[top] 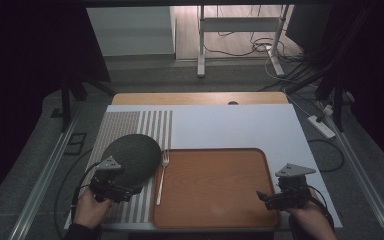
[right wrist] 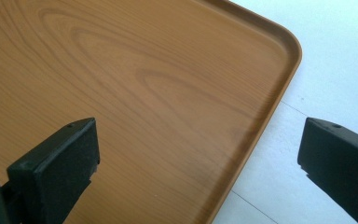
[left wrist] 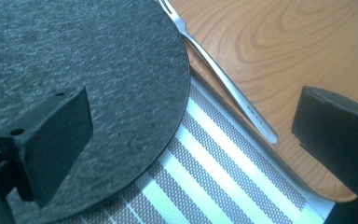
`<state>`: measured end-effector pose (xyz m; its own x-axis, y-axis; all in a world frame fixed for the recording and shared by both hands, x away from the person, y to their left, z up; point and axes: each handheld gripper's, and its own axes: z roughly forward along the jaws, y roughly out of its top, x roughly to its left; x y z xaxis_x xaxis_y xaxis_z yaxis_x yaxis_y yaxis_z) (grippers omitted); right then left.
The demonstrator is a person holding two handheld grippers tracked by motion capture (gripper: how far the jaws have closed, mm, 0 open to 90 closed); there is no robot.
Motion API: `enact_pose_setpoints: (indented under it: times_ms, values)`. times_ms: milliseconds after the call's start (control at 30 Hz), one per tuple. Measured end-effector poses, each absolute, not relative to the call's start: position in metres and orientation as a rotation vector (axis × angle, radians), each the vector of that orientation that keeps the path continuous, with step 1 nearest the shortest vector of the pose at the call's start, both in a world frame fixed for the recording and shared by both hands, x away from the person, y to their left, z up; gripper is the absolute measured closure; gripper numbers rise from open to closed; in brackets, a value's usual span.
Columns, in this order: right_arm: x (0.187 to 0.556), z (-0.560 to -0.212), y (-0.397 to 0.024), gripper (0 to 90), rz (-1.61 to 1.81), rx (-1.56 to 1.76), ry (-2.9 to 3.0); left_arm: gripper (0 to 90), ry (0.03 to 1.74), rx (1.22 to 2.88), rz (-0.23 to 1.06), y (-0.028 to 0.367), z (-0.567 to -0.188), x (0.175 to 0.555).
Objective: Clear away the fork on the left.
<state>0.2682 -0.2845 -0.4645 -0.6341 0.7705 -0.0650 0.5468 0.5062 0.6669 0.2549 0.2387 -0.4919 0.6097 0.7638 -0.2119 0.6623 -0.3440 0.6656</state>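
Your left gripper [top: 114, 192] hovers at the lower left over the dark round mat [top: 131, 155], fingers apart; your right gripper [top: 276, 200], fingers apart, straddles the wooden tray [top: 215, 210] edge, perhaps untouched, on the white surface [top: 230, 125].

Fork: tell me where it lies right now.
In the high view the fork lies on the striped mat, between the dark round plate and the wooden tray's left rim.

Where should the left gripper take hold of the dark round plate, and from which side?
Probably at the near rim of the dark round plate, coming in low from the person's side. It lies flat and thin on the striped placemat, so only its edge offers a pinch. The left gripper already hangs open over that edge. The fork crowds the right side.
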Motion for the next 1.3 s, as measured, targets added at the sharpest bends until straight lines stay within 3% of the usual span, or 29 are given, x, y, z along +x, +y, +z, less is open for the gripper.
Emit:
enact_pose_setpoints:
  times_ms: [1300]
  values:
    - [0.268,-0.465,-0.284,0.0,0.872,1.102,2.398,0.0,1.219,2.015,0.236,0.271,-0.488,0.218]
